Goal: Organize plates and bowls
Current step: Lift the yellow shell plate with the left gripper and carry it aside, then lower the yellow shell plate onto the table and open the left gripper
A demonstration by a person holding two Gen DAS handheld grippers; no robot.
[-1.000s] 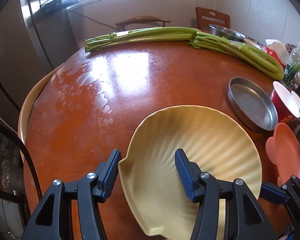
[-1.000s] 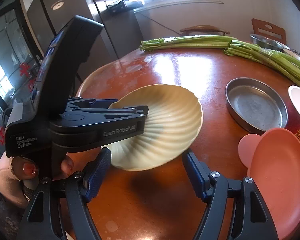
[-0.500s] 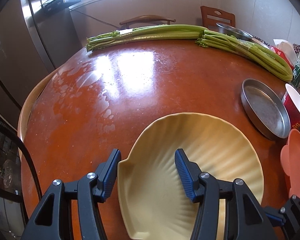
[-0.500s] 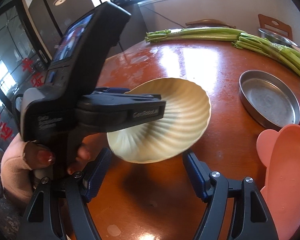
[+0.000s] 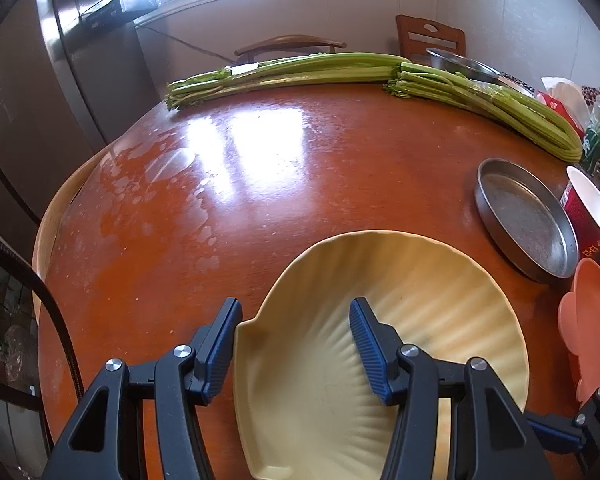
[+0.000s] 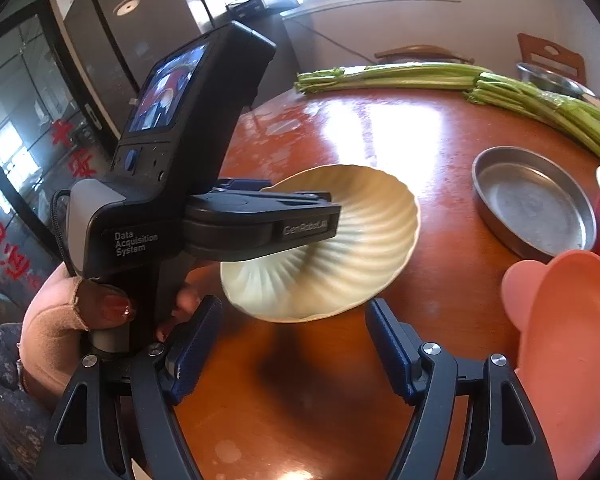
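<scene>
We keep our left gripper clamped on the shell plate's rim, level; right gripper gapes empty beneath it.

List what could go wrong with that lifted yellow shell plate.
1. The left hand-held gripper holds the yellow shell-shaped plate by one edge only, tilted above the red-brown wooden table; it could slip and drop.
2. The pink plastic plate and round metal pan sit close on its right; a swing that way may knock them.
</scene>
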